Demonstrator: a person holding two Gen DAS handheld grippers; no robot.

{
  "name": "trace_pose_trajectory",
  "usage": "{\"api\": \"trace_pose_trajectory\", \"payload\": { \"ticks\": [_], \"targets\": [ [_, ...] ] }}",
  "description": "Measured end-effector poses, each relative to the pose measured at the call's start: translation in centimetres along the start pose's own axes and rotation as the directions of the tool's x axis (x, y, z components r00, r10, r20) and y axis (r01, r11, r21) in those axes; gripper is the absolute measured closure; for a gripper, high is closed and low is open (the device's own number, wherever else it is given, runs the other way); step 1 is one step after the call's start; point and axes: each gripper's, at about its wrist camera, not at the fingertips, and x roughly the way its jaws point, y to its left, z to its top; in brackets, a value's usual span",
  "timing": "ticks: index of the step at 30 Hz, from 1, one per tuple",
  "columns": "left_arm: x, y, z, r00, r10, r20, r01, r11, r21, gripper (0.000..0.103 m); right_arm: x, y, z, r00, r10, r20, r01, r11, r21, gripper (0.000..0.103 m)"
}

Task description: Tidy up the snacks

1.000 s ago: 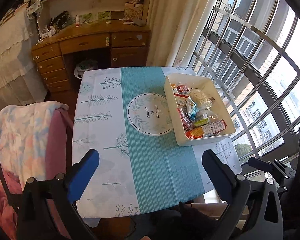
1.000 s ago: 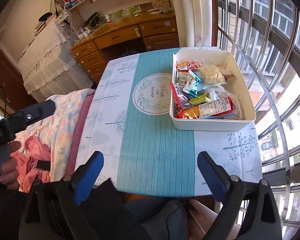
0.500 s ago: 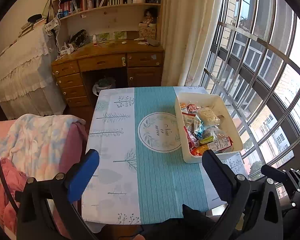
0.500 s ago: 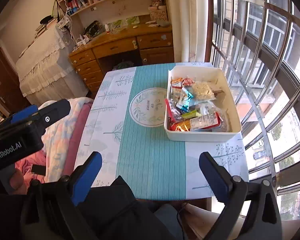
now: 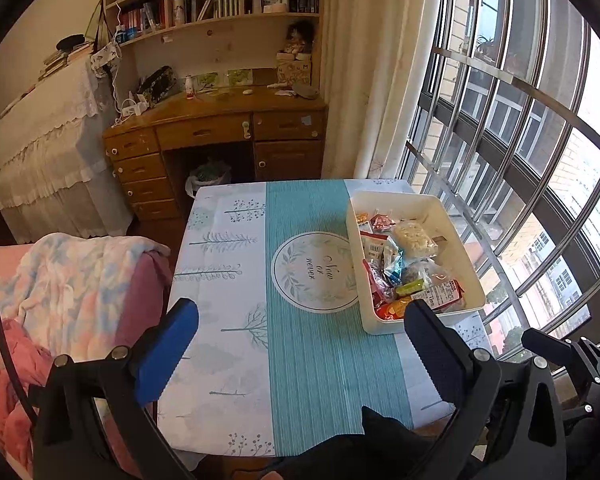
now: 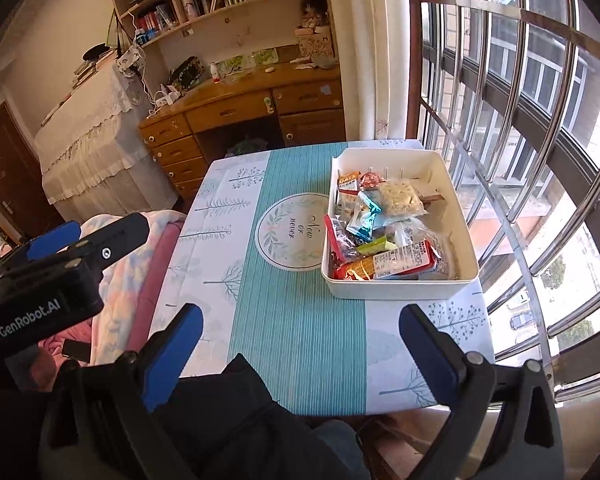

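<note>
We hold both grippers above the near edge of the table, and both are wide open with nothing between the blue pads. The left gripper hangs over the near edge, about at the middle of the teal stripe. The right gripper also hangs over the near edge, a little more toward the window side. In the right wrist view we see the left gripper's body at the left, over the flowered blanket.

The table carries a cloth with a teal stripe down the middle and white fields with drawn trees on both sides. A round emblem with writing sits in the middle of the cloth. The whole left half, the teal stripe and the near strip of the cloth are free, so we have wide room there. The right edge of the table is close to the window bars.

The white bin stands on the right half of the table, along the right edge, just beside the emblem. The snacks lie inside it in a loose heap: a pale rice cracker pack, a blue wrapped piece, a red pack, a small green one and an orange-red pack with a white label at the near wall. The far part of the bin, on the window side, shows bare floor.
</note>
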Motion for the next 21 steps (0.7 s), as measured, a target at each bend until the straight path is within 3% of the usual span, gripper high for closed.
{"api": "trace_pose_trajectory", "payload": {
  "ticks": [21],
  "targets": [
    [0.8,-0.9,0.0,1.0,-0.009,-0.021,0.009,1.0,0.005,0.001,0.9,-1.2,0.1,0.999,0.017,-0.042,-0.017,1.0,0.017,0.001]
  ]
}}
